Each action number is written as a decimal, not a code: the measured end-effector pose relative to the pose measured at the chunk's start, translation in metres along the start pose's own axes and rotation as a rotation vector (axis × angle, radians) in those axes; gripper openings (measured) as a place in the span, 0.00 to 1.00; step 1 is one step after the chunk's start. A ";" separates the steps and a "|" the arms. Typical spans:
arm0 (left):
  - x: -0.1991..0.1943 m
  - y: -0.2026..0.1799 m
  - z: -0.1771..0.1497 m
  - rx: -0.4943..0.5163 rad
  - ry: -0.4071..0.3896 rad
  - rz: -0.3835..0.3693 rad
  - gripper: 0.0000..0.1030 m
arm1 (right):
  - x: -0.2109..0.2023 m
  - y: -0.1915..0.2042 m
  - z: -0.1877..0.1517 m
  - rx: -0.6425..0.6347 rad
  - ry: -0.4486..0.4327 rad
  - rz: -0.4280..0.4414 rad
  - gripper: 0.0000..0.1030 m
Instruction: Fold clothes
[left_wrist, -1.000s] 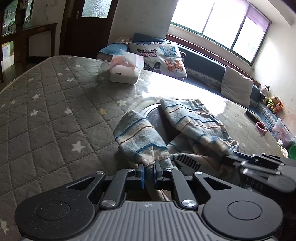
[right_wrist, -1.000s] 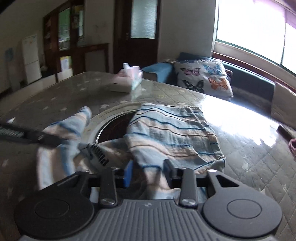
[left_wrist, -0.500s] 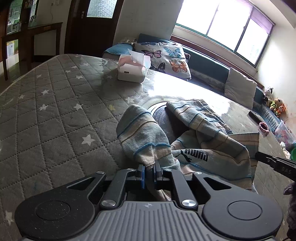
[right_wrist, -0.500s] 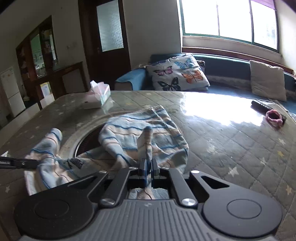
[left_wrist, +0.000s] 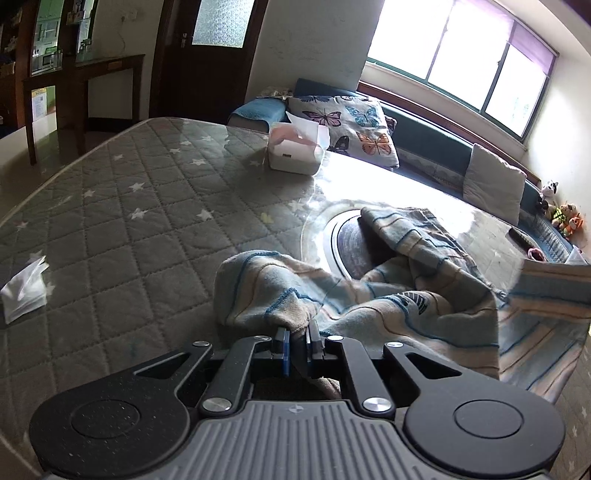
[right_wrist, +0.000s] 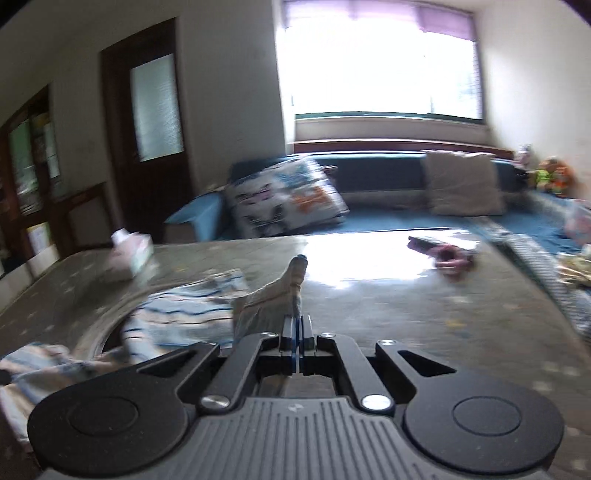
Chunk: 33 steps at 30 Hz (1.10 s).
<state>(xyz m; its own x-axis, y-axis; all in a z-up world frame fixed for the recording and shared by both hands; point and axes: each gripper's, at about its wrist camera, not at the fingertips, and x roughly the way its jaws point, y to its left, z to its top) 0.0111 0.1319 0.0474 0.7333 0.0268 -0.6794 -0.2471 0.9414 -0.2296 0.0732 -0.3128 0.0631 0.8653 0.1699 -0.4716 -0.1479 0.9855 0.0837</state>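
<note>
Left tongs: clamped on a bunched end of the shirt, probably a sleeve cuff; the cloth rises straight out of the pads and humps up just ahead of them.

Right tongs: pressed together on a thin pinch of the same shirt; a peak of cloth stands up just beyond the tips, so the grip is on an edge, not a thick wad.

Shirt: striped blue and tan, with a dark logo showing in the folds. It lies crumpled on the table, ahead of and to the right of the left tongs, and to the left of the right tongs. Part drapes over a round inset in the tabletop.

Why held so: my guess is that two separate ends are gripped so the cloth can be drawn apart and spread flat before any fold. The right-hand side already looks lifted and stretched, while the middle sags in a heap.

Stage: early, I judge; no neat fold shows yet.

Tissue box: well beyond the left tongs, clear of the shirt.

Loose tissue: far to the left of the left tongs, out of the way.

Pink thing: ahead and right of the right tongs; too blurred to name.

Risk: the thin right-hand pinch could slip if the pull is sharp.
</note>
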 end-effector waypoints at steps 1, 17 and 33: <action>-0.003 0.000 -0.002 0.004 0.006 -0.004 0.08 | -0.007 -0.009 -0.002 0.010 0.000 -0.022 0.01; -0.035 -0.019 0.002 0.142 0.029 -0.083 0.24 | -0.039 -0.045 -0.028 -0.015 0.142 -0.144 0.06; -0.014 -0.028 0.036 0.127 0.049 -0.048 0.45 | 0.046 0.024 0.004 -0.187 0.190 0.051 0.16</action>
<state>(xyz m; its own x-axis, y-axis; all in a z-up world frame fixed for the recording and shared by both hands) 0.0306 0.1176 0.0880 0.7094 -0.0325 -0.7041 -0.1283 0.9763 -0.1742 0.1113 -0.2818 0.0475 0.7520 0.1994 -0.6283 -0.2902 0.9560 -0.0439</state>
